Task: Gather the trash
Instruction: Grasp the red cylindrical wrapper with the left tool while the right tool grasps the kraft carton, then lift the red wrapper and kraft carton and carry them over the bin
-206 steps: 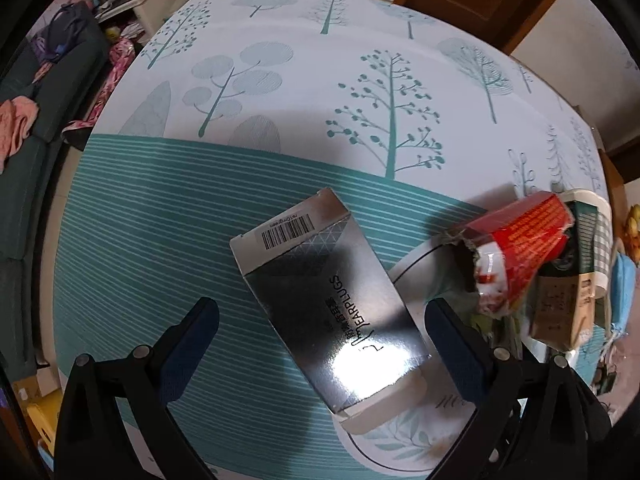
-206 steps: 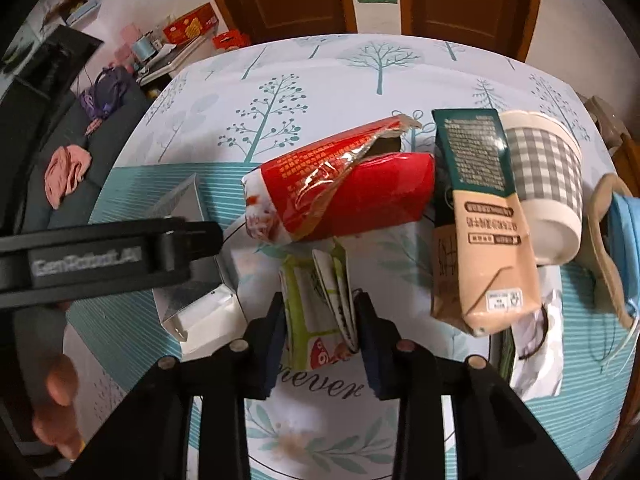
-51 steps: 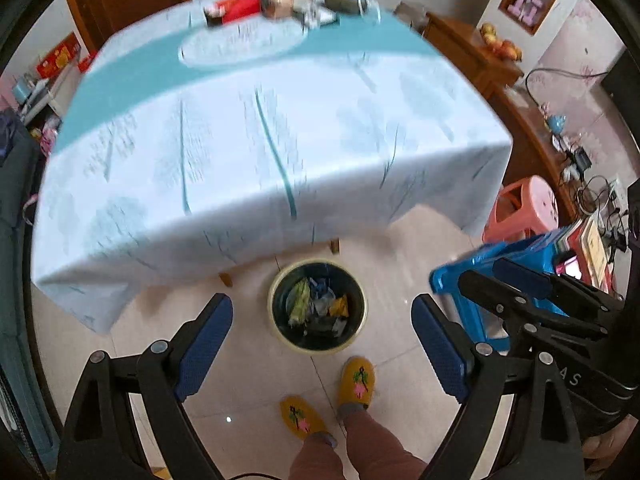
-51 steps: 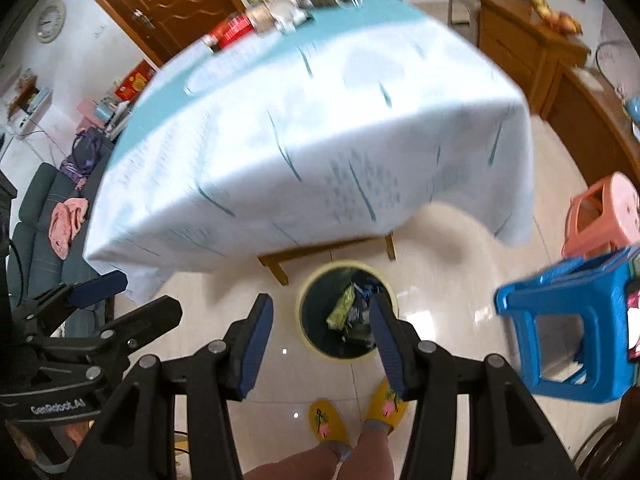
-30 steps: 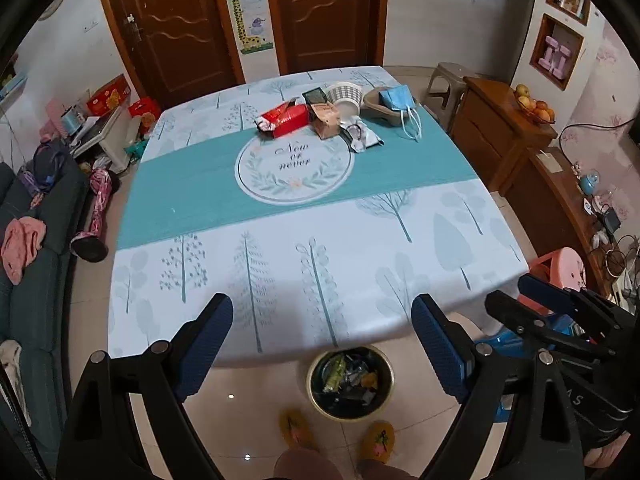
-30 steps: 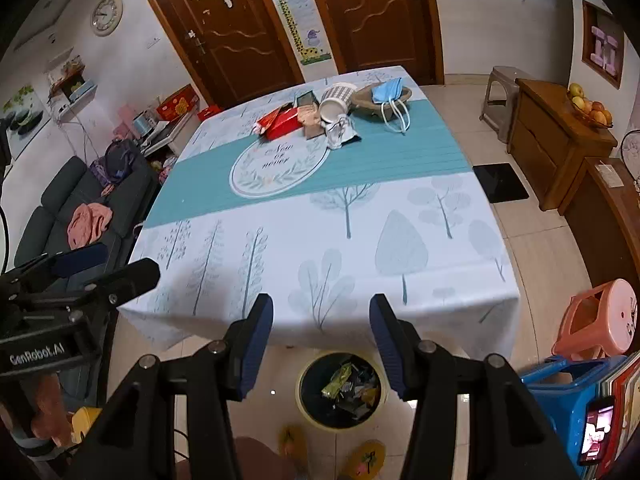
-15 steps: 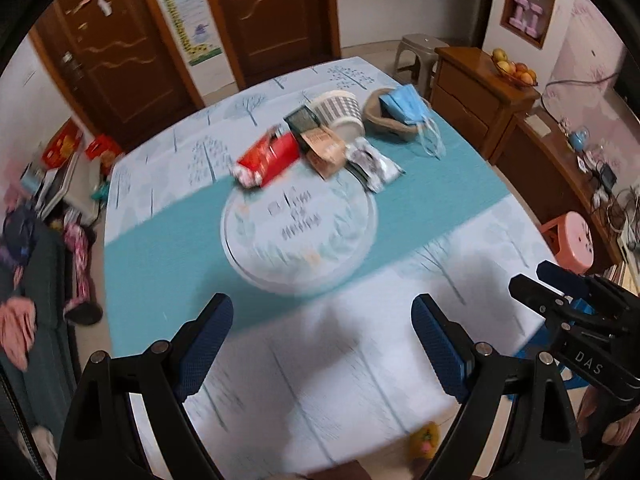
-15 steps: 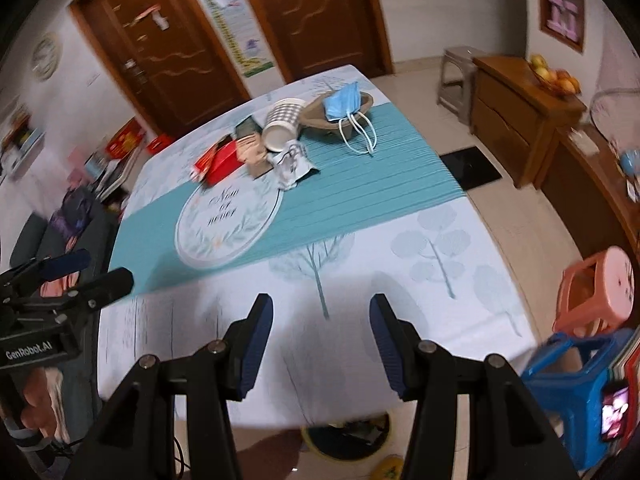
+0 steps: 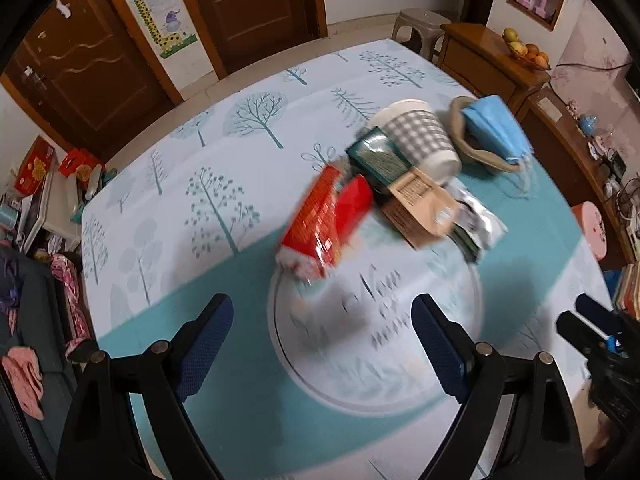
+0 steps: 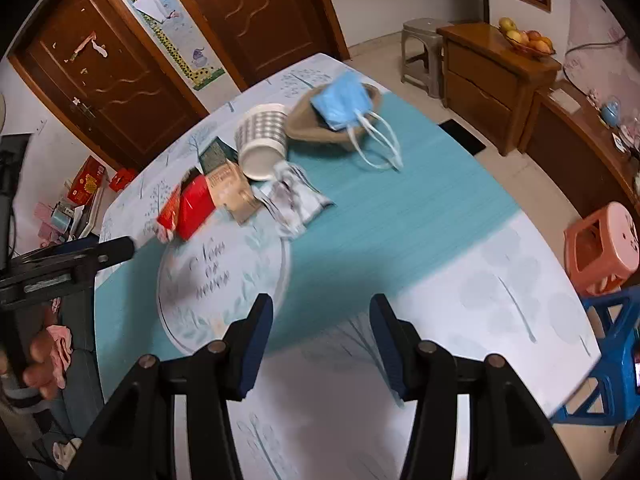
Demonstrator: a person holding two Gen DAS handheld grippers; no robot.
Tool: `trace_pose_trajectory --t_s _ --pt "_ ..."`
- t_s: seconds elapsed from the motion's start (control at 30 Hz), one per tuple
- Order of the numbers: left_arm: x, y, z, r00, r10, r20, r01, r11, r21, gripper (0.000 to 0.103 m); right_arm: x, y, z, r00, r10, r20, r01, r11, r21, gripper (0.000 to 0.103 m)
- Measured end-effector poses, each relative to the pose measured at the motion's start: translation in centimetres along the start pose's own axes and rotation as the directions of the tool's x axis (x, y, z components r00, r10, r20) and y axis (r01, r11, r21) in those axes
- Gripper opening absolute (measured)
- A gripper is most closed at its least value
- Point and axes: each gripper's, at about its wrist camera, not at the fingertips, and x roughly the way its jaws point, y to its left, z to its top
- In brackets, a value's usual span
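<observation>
Left wrist view: left gripper (image 9: 322,338) spread wide, nothing between its fingers, above the tablecloth (image 9: 168,184). Trash clustered beyond it: red snack wrapper (image 9: 326,226), torn open; tan and green carton (image 9: 416,208), label blurred; checked paper cup (image 9: 420,138) on its side, contents hidden; blue face mask (image 9: 494,128) lying in a tan bowl (image 9: 480,156); silver foil packet (image 9: 478,226). Round tablecloth motif bears script, blurred.

Right wrist view: right gripper (image 10: 320,346) partly open, holding nothing, well short of the same pile. Cup mouth shows empty.
</observation>
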Motion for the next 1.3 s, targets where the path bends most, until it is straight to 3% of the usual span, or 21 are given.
trace_pose_trajectory --t_s 0.27,0.43,0.6,0.7,1.1,1.13,1.17,1.2,1.3 --pt "6.5 0.6 3.1 0.998 0.009 -0.059 -0.007 0.999 0.039 0.088 3.7 3.5 4.0 0.999 0.025 0.024 -0.024 0.998 -0.059 0.057" --pt "9.3 0.8 4.6 0.997 -0.003 -0.079 0.007 0.999 0.05 0.076 6.2 4.8 5.2 1.0 0.023 0.014 -0.022 0.996 -0.091 0.062" --pt "11.3 1.0 5.4 0.994 -0.036 -0.102 0.043 0.996 0.072 0.073 8.4 5.8 6.1 1.0 0.03 -0.007 -0.031 0.994 -0.101 0.064" --pt "12.0 1.2 5.6 0.99 -0.079 -0.116 0.088 0.993 0.075 0.053 9.6 6.5 6.3 1.0 0.022 -0.018 -0.024 0.992 -0.125 0.066" --pt "9.9 4.3 1.7 0.992 -0.096 -0.085 0.098 0.995 0.017 0.047 12.8 9.5 6.6 0.999 -0.039 -0.03 0.031 0.974 -0.226 0.067" --pt "9.6 4.6 1.2 0.991 -0.101 -0.087 0.102 0.995 0.005 0.047 12.9 9.7 6.5 0.999 -0.045 -0.03 0.036 0.971 -0.235 0.067" --pt "9.3 4.9 0.7 0.99 -0.107 -0.089 0.107 0.994 -0.009 0.047 12.9 9.8 6.4 0.998 -0.051 -0.026 0.043 0.969 -0.243 0.06" --pt "8.9 5.0 0.2 0.99 -0.111 -0.089 0.109 0.994 -0.022 0.047 12.9 9.9 6.5 0.998 -0.052 -0.023 0.045 0.967 -0.25 0.037" --pt "7.6 5.5 -0.9 0.989 -0.123 -0.078 0.119 0.992 -0.052 0.046 11.3 10.2 5.8 1.0 -0.01 -0.011 0.007 0.964 -0.267 0.035"
